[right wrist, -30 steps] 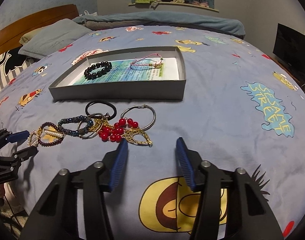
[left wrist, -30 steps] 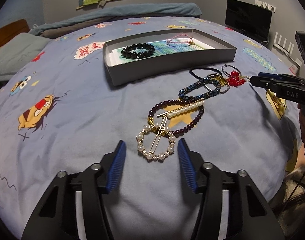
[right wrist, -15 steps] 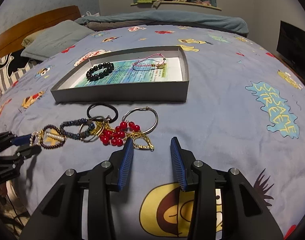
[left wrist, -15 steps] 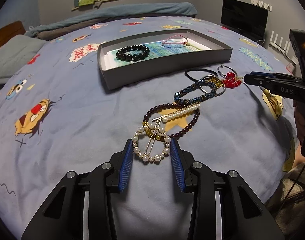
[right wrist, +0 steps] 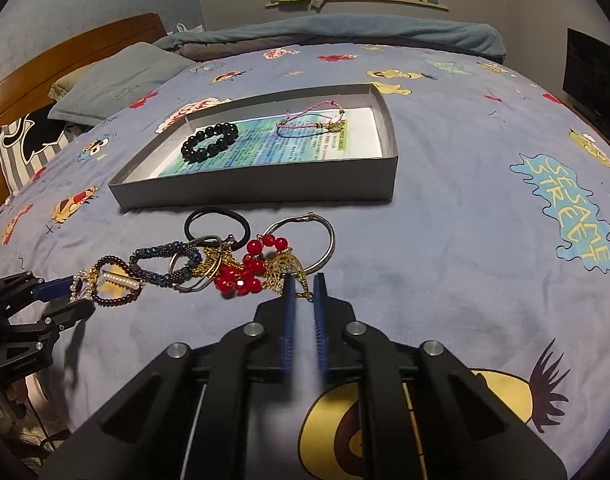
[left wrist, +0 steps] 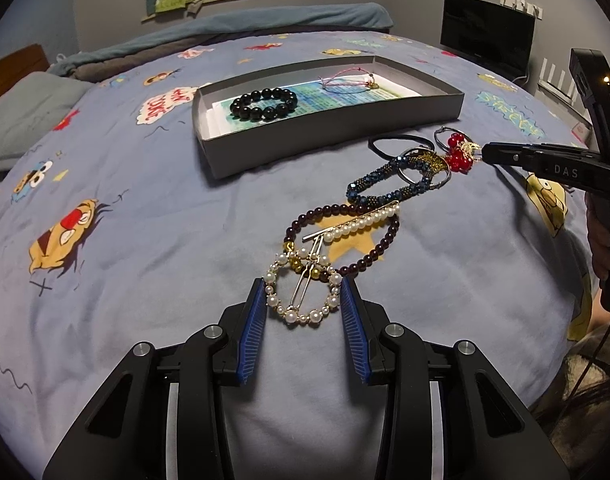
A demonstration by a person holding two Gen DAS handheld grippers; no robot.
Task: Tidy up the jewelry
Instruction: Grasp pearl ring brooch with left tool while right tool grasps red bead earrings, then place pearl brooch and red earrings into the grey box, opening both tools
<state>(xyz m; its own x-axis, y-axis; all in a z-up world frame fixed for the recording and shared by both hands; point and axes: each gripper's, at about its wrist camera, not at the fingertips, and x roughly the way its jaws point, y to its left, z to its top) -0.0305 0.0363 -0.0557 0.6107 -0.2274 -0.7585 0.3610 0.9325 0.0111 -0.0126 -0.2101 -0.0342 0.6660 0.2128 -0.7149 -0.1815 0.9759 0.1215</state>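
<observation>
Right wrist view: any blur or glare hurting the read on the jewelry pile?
Right wrist view: pile sharp, no glare; right gripper bases soft, up close; left gripper throws a shadow on the bedspread. Left wrist view: heavy fisheye bows the gray box; pearl hair clip crisp.

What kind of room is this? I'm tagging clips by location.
Most likely a bedroom: the jewelry lies on a cartoon-print bedsheet, with a pillow and wooden headboard behind.
</observation>
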